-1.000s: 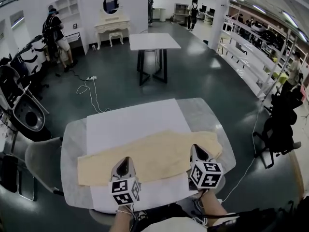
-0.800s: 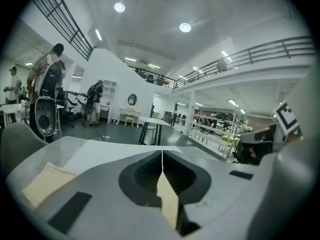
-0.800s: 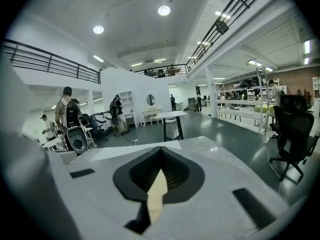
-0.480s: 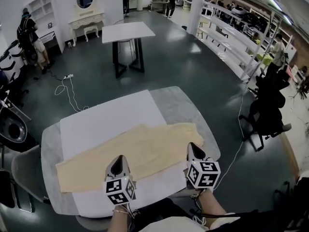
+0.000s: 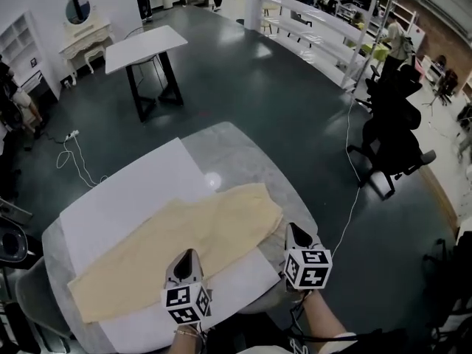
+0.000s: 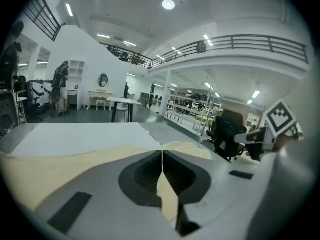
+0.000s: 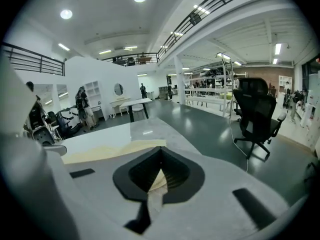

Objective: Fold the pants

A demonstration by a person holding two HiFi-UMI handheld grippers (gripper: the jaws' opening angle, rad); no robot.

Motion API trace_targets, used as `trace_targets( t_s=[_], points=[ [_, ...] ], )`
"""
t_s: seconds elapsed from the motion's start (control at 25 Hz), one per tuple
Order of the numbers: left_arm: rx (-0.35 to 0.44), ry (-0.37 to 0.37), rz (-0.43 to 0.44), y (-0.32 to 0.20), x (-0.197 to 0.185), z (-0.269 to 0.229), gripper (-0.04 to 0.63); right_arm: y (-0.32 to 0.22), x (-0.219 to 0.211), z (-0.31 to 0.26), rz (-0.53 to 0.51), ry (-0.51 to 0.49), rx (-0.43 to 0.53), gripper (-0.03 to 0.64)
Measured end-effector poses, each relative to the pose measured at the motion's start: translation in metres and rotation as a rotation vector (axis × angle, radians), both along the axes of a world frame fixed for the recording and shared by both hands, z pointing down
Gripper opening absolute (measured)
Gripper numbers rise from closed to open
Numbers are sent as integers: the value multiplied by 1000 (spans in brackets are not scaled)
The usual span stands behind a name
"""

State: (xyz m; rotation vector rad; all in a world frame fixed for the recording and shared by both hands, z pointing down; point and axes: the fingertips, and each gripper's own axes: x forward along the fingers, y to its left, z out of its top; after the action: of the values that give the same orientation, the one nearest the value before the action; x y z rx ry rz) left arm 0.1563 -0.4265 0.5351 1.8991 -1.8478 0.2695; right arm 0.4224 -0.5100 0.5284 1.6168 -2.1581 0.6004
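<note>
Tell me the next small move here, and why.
Probably open both grippers: the pants lie flat, full length on the white sheet, while the left gripper and right gripper sit shut by their near edge, apparently pinching nothing. Opened, they could take that edge to fold.

Grey bench [image 5: 247, 157] with rounded corners, covered over most of its top by a flat white sheet [image 5: 129, 194]. On the sheet, tan pants [image 5: 184, 238] spread out lengthwise, wide end reaching past the sheet's edge onto bare grey top.
</note>
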Motion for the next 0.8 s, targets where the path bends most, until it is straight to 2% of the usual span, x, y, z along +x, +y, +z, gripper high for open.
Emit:
trace_targets(
  t_s=[0.12, 0.24, 0.28, 0.32, 0.36, 0.48, 0.6, 0.8],
  points=[
    [-34, -17, 17, -14, 20, 26, 9, -18, 18, 34, -2, -22, -46, -6],
    [-57, -29, 5, -28, 23, 47, 9, -37, 23, 60, -12, -40, -77, -5],
    [-64, -33, -4, -32, 23, 52, 9, -43, 23, 68, -18, -47, -88, 6],
    [-70, -37, -14, -36, 21, 56, 9, -48, 22, 74, -25, -53, -101, 57],
    [-74, -42, -25, -39, 20, 59, 9, -53, 21, 81, -30, -58, -114, 75],
    [-79, -53, -53, -48, 13, 68, 9, -67, 20, 103, -29, -72, -164, 78],
    [-78, -58, -73, -55, 8, 72, 9, -80, 19, 124, -14, -108, -215, 144],
    [-70, -69, -96, -62, 2, 74, 9, -93, 15, 145, 9, -104, -266, 176]
  ],
)
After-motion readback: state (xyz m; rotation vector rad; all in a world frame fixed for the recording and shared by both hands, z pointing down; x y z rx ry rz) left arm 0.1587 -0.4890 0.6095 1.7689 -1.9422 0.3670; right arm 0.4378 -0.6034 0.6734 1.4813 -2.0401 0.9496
